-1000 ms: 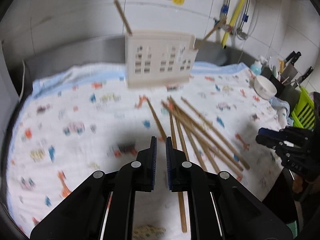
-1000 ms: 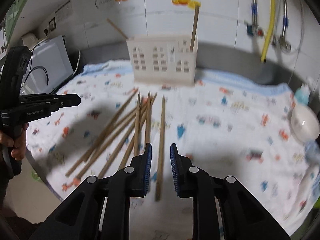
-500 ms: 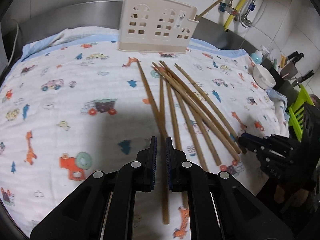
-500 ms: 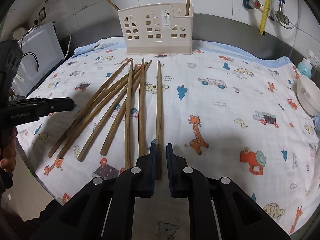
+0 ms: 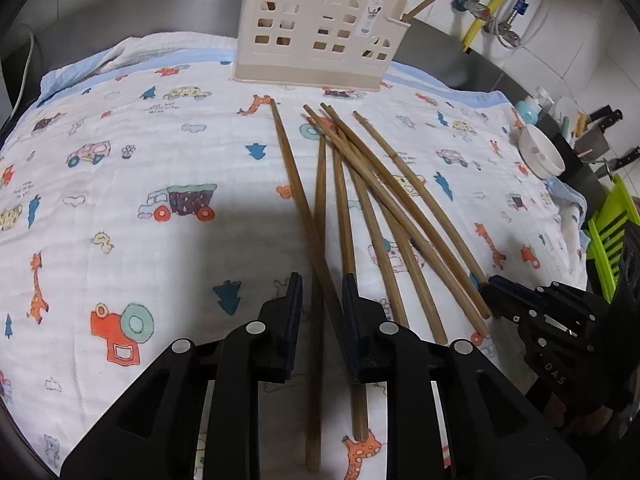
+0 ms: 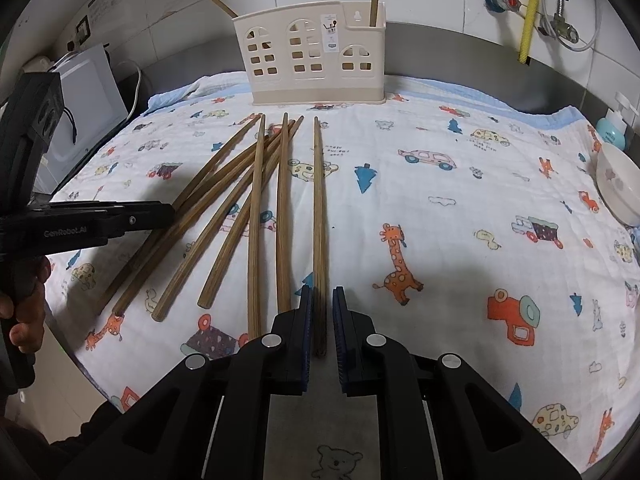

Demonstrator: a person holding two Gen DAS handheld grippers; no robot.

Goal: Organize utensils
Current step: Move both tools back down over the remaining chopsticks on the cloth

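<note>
brown wooden chopsticks (image 5: pixel 340 208) lie near the cream plastic holder (image 5: pixel 320 32); our left gripper (image 5: pixel 320 296) has just widened around two, our right gripper (image 6: pixel 320 300) pinches one, ready to lift.

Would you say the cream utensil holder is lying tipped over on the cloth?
No, the utensil holder stands upright at the far edge of the cloth.

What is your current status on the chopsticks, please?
Left gripper jaws just opened, straddling two chopsticks. Right gripper shut on rightmost chopstick. Holder holds two. Nothing blocking.
</note>
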